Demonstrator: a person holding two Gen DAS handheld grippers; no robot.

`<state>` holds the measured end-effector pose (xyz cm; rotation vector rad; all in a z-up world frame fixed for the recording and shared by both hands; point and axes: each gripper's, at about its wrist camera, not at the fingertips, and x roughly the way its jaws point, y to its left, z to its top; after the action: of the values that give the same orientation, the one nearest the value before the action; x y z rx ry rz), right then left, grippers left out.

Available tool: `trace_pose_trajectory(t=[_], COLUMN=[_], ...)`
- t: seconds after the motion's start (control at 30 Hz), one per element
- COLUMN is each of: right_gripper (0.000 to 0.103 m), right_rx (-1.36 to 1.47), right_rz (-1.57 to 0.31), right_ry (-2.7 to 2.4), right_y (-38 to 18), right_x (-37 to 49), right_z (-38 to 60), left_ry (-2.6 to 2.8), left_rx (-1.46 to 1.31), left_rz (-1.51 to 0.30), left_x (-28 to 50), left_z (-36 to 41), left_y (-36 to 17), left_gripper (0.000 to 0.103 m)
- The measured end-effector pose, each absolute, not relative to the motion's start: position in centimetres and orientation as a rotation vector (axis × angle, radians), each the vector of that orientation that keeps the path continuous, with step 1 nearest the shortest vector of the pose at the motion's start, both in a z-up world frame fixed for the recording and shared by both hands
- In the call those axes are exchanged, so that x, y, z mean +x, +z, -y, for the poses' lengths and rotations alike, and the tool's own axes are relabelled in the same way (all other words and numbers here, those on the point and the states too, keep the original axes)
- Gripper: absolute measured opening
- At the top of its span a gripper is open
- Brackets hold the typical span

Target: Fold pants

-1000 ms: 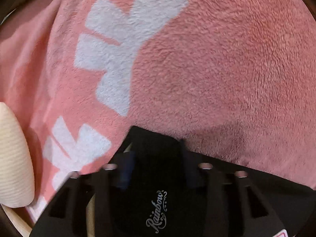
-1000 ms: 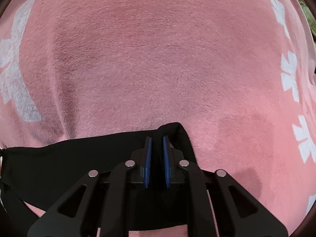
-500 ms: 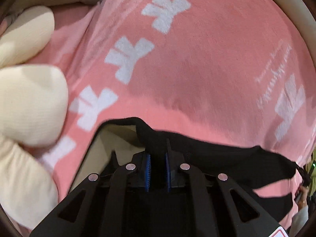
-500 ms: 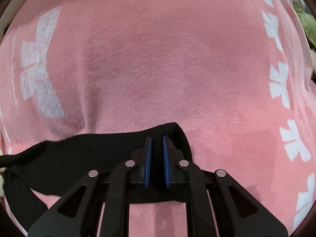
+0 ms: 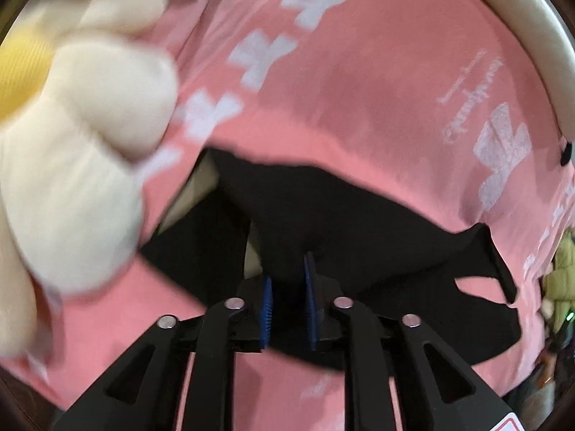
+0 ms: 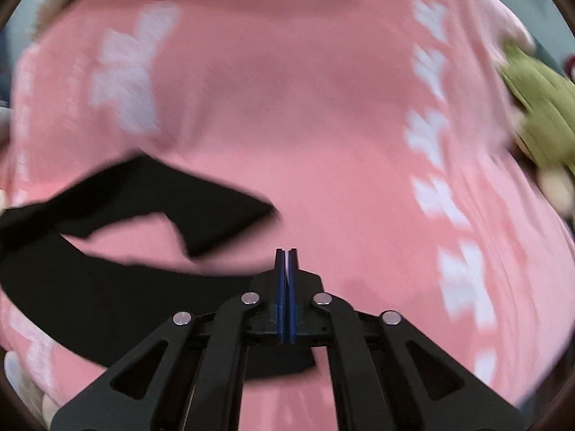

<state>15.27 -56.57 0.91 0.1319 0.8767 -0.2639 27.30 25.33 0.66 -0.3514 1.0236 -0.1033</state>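
Black pants (image 5: 359, 226) hang over a pink blanket (image 5: 359, 89) with white marks. My left gripper (image 5: 287, 287) is shut on the pants' edge, with black fabric bunched between its blue pads (image 5: 266, 305). In the right wrist view the pants (image 6: 107, 287) lie to the left and below, folded over themselves. My right gripper (image 6: 286, 262) is shut with its pads pressed together and no fabric between them; the cloth passes under its body. Both views are motion-blurred.
A cream plush flower (image 5: 72, 136) with a yellow centre lies at the left of the blanket. A green plush toy (image 6: 539, 115) sits at the blanket's right edge. A cream bed rim (image 5: 532, 18) curves along the far side.
Both grippers have risen away from the blanket. The left still grips the pants. The right has let go of the pants edge and closed empty; the fabric has dropped to its left.
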Motion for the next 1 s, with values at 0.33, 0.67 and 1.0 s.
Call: trace_pose_trajectory(t=[0.33,0.67,1.0], right_gripper=[0.089,0.066,0.002], right_rx=[0.417,0.704,0.473], right_rz=[-0.792,-0.889,-0.717], right_ry=[-0.082,-0.29,-0.136], right_y=[0.8,-5.6,7.1], right_x=[15.8,26.4,23.4], right_z=[49.3,53.6,53.7], left_ry=[-0.112,-0.071,-0.098], left_rx=[-0.752,-1.07,-0.766], left_rz=[-0.927,-0.999,-0.976], left_x=[24.4,28.5,29.3], left_z=[-23.5,-24.9,-26.4], left_y=[-1.2,-8.9,-1.8], left_gripper=[0.081,0.036,0.005])
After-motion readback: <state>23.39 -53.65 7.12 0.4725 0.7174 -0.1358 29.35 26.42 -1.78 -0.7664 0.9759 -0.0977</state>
